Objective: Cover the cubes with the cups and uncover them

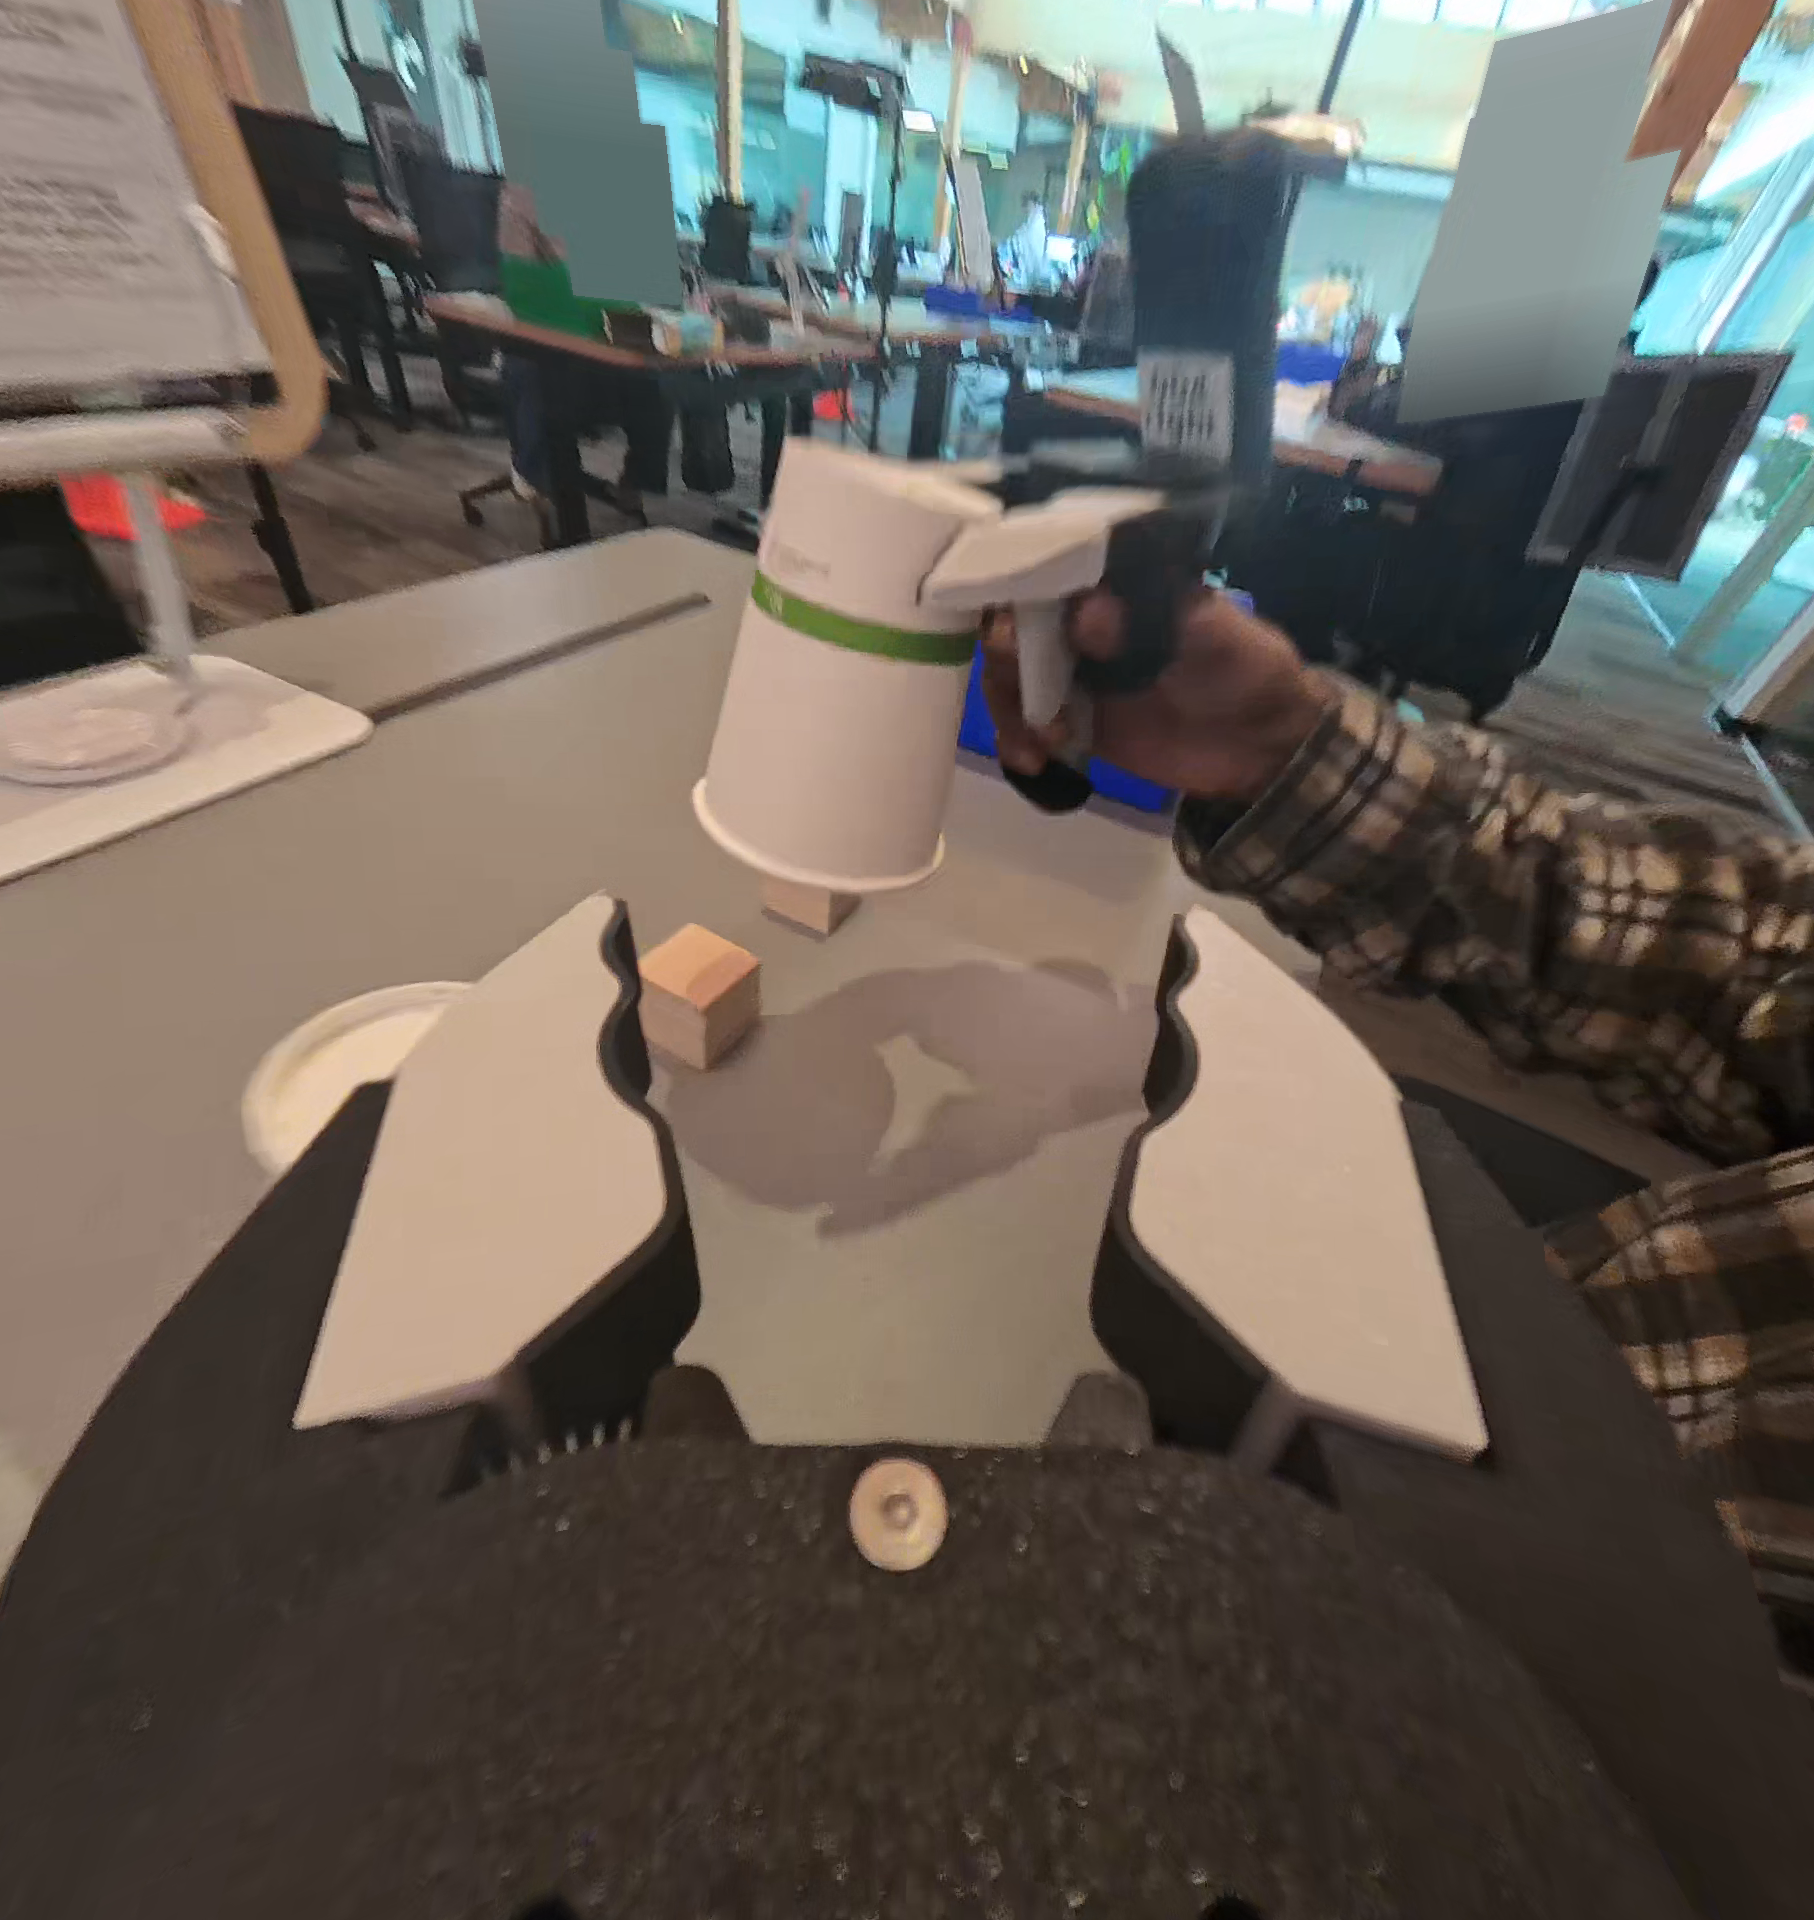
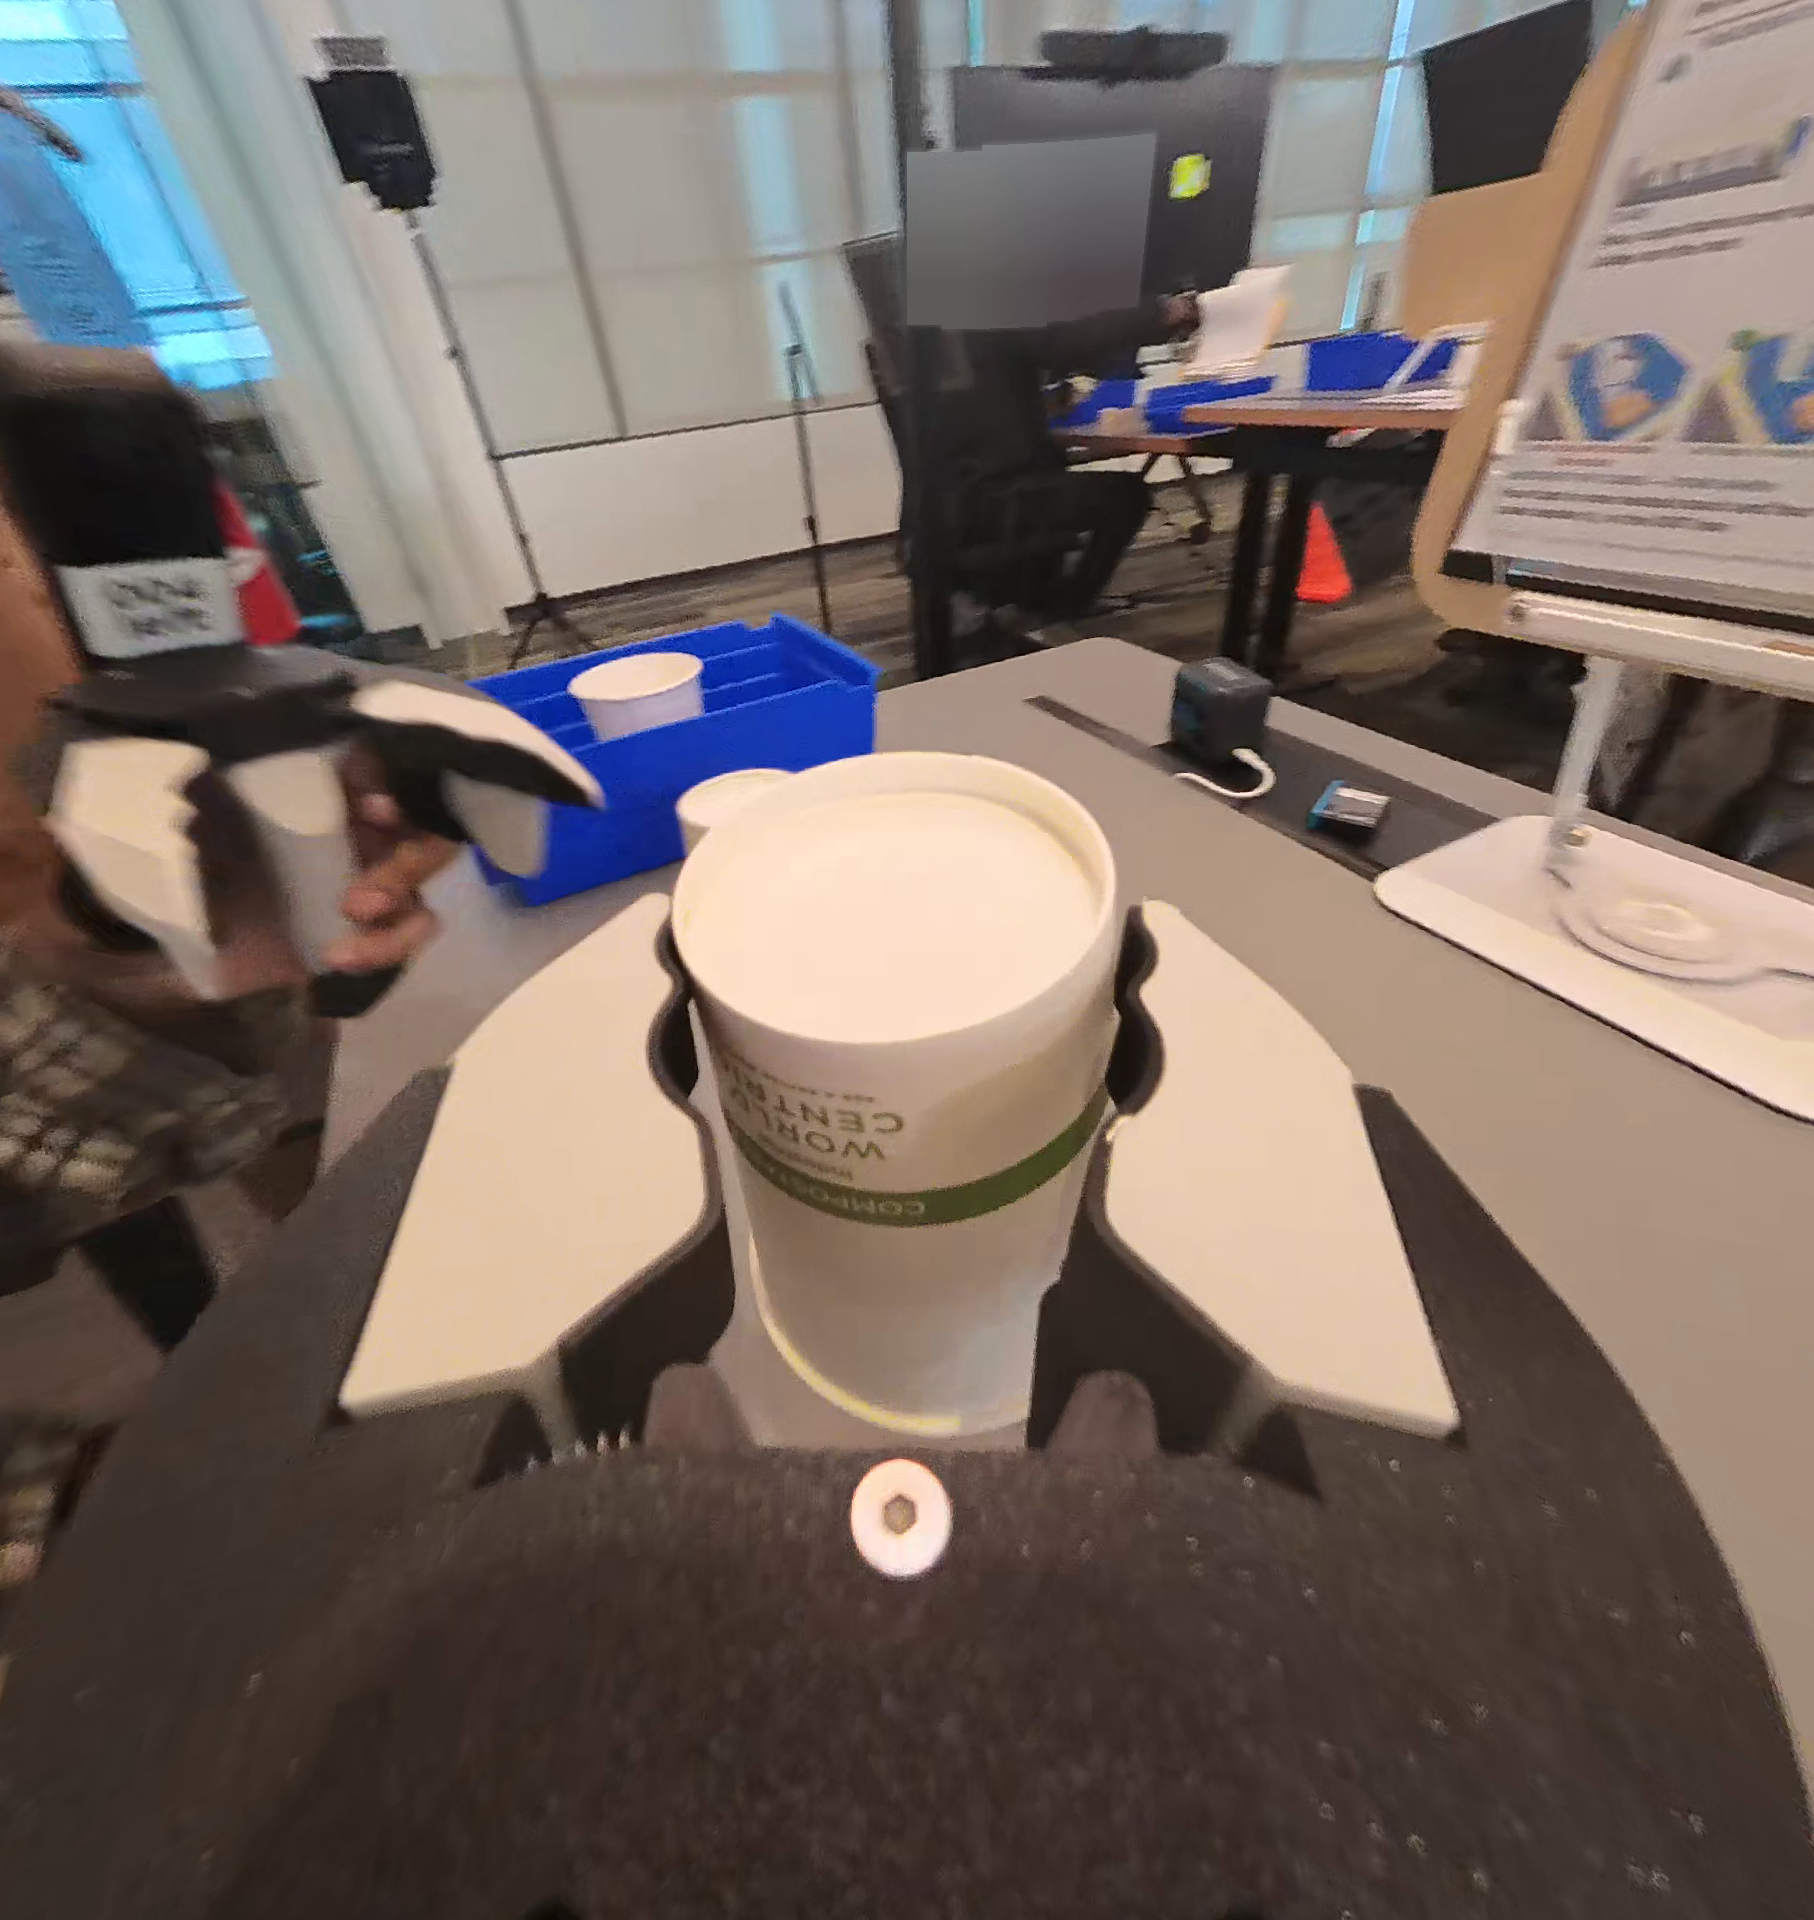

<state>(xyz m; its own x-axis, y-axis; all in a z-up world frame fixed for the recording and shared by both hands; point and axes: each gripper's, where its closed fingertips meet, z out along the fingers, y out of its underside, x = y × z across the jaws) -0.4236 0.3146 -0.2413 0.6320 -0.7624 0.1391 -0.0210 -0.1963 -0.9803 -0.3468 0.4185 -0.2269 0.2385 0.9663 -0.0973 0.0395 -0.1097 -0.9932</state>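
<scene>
So the whole thing hinges on the upside-down cup (image 1: 838, 686) the right tongs (image 2: 898, 1023) are clamped on: it hangs just above the far cube (image 1: 807, 910), rim down but tipped, its rim covering the cube's top from the left wrist view, not touching the tabletop (image 1: 529, 748) yet. Its long axis leans a bit off vertical, so I'd guess it needs squaring up before it drops straight down, otherwise the rim could clip the cube and shove it.

Going left to right in the left wrist view: a second white cup (image 1: 337, 1065) sits on the tabletop, mostly hidden behind the left finger (image 1: 498, 1174). Then the near cube (image 1: 697, 995), bare, just inside that finger's tip. The left tongs (image 1: 898, 1023) are wide open and holding nothing, so that hand is nearest the spare cup and near cube.

In the right wrist view there's a blue bin (image 2: 695, 748) with another cup (image 2: 638, 694) in it behind, well clear. The two cubes are close together, so that's the only crowding I'd worry about.
</scene>
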